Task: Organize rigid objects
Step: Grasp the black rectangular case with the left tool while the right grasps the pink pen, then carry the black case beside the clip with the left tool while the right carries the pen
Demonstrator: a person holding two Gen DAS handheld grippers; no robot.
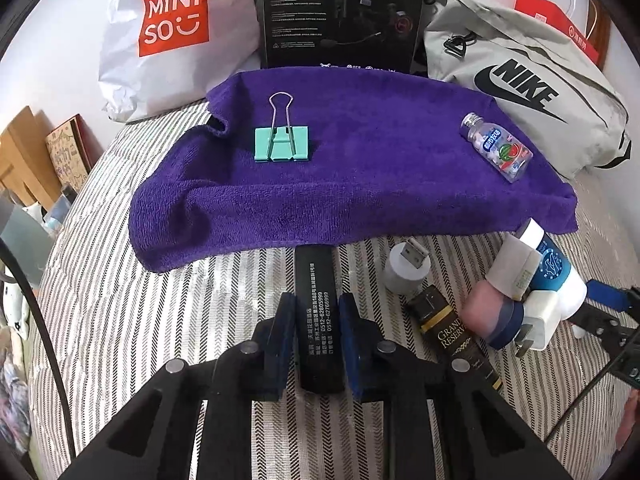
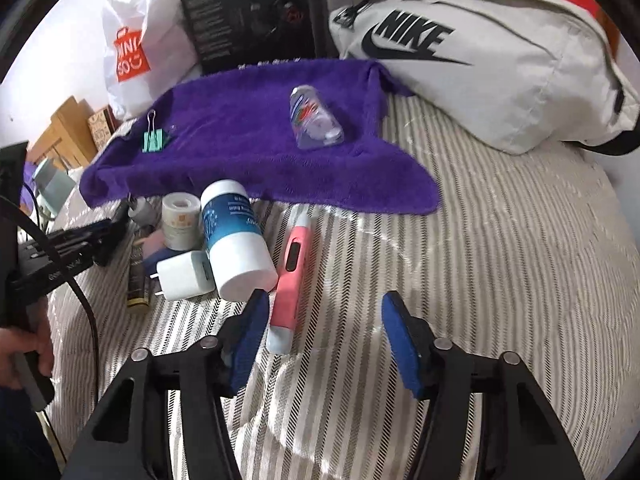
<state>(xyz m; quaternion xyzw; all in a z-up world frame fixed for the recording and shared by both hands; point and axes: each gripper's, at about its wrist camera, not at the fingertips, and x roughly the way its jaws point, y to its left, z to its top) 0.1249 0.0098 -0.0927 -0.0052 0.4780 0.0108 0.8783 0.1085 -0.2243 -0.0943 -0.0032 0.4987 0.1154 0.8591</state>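
Observation:
A purple towel [image 1: 360, 184] lies on the striped bed, also in the right wrist view [image 2: 240, 148]. On it sit a green binder clip [image 1: 282, 146] [image 2: 153, 139] and a small clear candy bottle [image 1: 498, 148] [image 2: 316, 120]. My left gripper [image 1: 316, 308] is shut on a long black box [image 1: 318, 316] with white print, just short of the towel's near edge. My right gripper [image 2: 324, 306] is open and empty, with a pink pen-like device [image 2: 291, 276] lying by its left pad [image 2: 250, 332].
A pile sits between the grippers: a blue-and-white tube [image 2: 234, 236] [image 1: 556, 268], white charger [image 2: 184, 274], tape roll [image 2: 181, 220], USB plug [image 1: 406, 268], dark Grand Reserve bar [image 1: 448, 332]. Behind the towel stand a Miniso bag [image 1: 172, 32], black box [image 1: 344, 12] and Nike bag [image 1: 532, 92].

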